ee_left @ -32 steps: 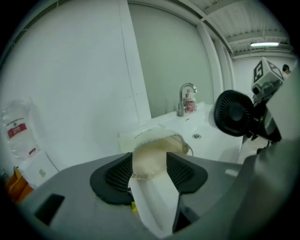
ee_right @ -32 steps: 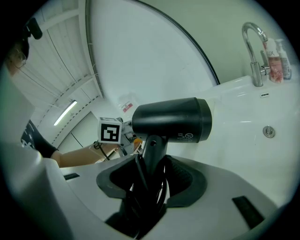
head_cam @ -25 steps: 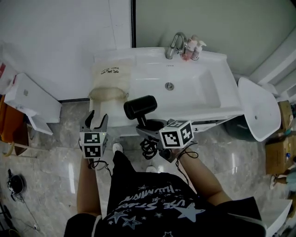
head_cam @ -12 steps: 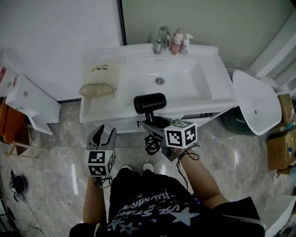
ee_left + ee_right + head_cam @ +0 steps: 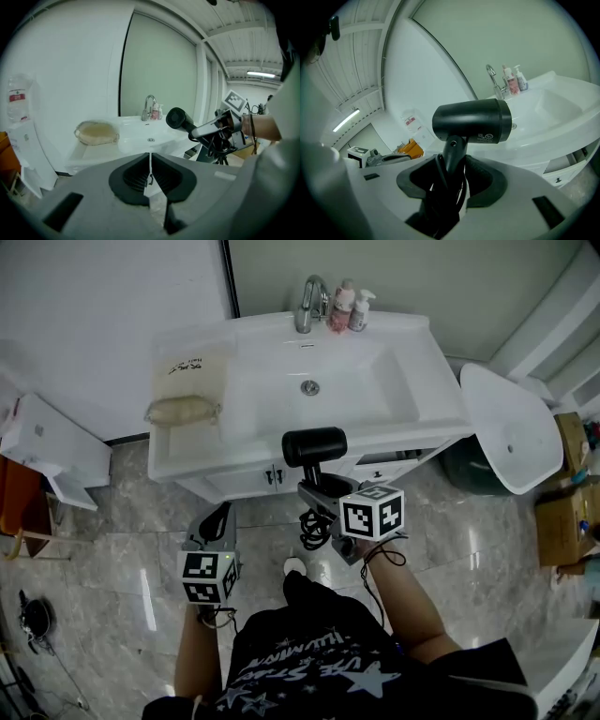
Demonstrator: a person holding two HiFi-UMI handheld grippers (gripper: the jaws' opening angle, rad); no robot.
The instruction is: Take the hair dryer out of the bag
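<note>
— Status, right gripper (image 5: 451, 174)?
— Clamped on dryer (image 5: 471, 123) handle, barrel up, before sink (image 5: 370, 381), well apart from bag (image 5: 187, 395); forearm stretched forward.
— Left gripper (image 5: 150, 174)?
— Just closed shut, nothing between; tilted down.

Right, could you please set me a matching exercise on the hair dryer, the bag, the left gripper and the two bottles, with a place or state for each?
Things:
1. hair dryer
2. bag
3. left gripper
4. two bottles

Places or states:
a. beside the faucet
b. shut, with nothing in it
c. lying on the counter, left of the basin
d. held by its handle in the right gripper

Pairs: 1-d, 2-c, 3-b, 4-a.
</note>
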